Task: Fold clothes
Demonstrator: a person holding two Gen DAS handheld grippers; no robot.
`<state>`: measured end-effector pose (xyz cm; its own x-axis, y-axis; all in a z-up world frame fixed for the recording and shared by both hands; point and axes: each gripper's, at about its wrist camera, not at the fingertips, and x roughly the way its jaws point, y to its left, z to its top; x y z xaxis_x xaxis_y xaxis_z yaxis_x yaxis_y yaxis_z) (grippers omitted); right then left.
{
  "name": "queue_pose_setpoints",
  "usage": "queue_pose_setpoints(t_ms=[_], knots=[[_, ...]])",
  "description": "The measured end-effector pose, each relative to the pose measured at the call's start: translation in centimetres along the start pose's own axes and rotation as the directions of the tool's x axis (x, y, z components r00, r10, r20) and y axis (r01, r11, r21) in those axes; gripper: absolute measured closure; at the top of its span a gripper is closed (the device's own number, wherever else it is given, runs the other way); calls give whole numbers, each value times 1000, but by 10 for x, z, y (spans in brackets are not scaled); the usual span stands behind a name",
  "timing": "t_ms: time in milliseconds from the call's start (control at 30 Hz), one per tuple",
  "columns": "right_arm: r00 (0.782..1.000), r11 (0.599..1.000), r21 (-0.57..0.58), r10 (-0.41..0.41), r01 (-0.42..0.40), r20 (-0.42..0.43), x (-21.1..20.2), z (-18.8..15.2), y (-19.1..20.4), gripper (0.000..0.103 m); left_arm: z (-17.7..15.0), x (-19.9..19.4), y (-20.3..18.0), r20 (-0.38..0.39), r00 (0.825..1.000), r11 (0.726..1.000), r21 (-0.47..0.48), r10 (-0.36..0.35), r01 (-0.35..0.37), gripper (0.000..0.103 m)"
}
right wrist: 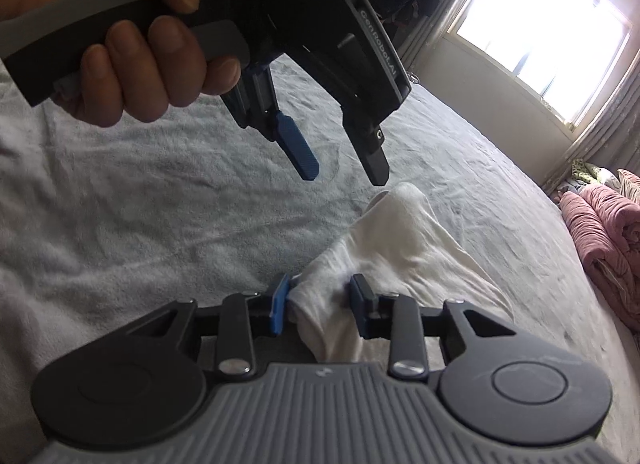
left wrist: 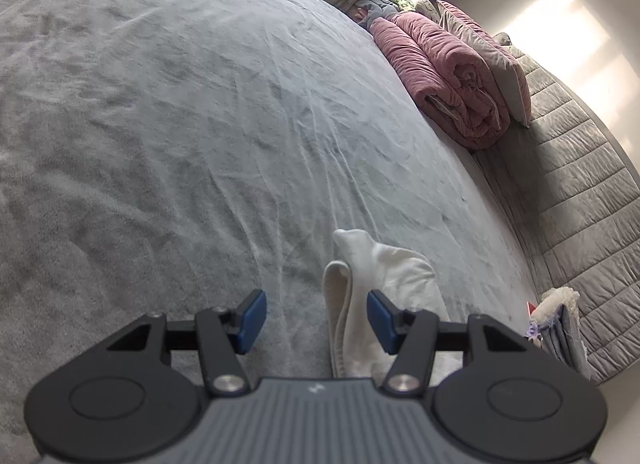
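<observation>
The step in hand is judged to be the gathering of a white garment at its near end before a fold is laid; the garment is found on the grey bed cover, near the cover's right-hand edge, bunched and creased rather than flat.

Left gripper: the jaws are held apart, roughly half open; nothing is clamped. In the left wrist view a rolled white edge of the garment is seen between the two blue pads; whether it is touched by either pad cannot be told from that view. In the right wrist view the same gripper is seen held in a hand, hanging above the far tip of the garment and apart from it.

Right gripper: the jaws are narrowed on a bunched near end of the garment; the cloth fills the gap, and both pads appear to be pressed against it; a clamp on the garment is therefore judged.

The next move is judged to call for a closing of the left gripper on the far tip, so that the cloth can be drawn taut between both grippers and then laid over itself.

At the far right a rolled pink quilt lies well apart.
</observation>
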<state>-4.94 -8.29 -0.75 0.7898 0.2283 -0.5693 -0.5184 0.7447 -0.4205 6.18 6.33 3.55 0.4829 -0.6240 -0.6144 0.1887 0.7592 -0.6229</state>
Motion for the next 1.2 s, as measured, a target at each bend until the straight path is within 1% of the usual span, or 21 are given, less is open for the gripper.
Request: queue_pose_setpoints(t_ms=[33, 133, 233, 367, 500, 600, 700, 833, 1000, 1200], knots=[[1000, 1000, 27, 8, -8, 1, 1, 1, -5, 77, 0, 0, 0, -2, 1000, 1000, -5, -1, 1, 46], [1000, 995, 92, 21, -23, 19, -1, -1, -14, 84, 0, 2, 1, -7, 1000, 1000, -27, -3, 3, 46], [998, 979, 199, 44, -52, 45, -4, 1, -32, 85, 0, 3, 0, -10, 1000, 999, -48, -6, 5, 46], [994, 943, 318, 79, -97, 70, -12, 2, -50, 85, -1, 7, -4, -25, 1000, 997, -70, -19, 18, 45], [991, 912, 389, 103, -128, 84, -16, 0, -56, 85, -5, 11, -9, -39, 999, 996, -83, -36, 32, 39], [990, 901, 412, 104, -134, 96, -18, 1, -60, 85, -10, 17, -13, -50, 997, 994, -92, -57, 53, 35], [989, 894, 426, 101, -138, 108, -19, 3, -65, 85, -12, 22, -16, -37, 996, 991, -112, -83, 79, 32], [989, 895, 425, 97, -138, 115, -20, 3, -64, 85, -13, 30, -18, -31, 994, 983, -151, -106, 100, 32], [988, 890, 436, 85, -132, 127, -21, 2, -64, 85, -15, 39, -21, -48, 995, 984, -162, -86, 77, 32], [987, 884, 447, 81, -137, 141, -25, 3, -64, 85, -18, 44, -25, -20, 997, 984, -160, -78, 74, 32]])
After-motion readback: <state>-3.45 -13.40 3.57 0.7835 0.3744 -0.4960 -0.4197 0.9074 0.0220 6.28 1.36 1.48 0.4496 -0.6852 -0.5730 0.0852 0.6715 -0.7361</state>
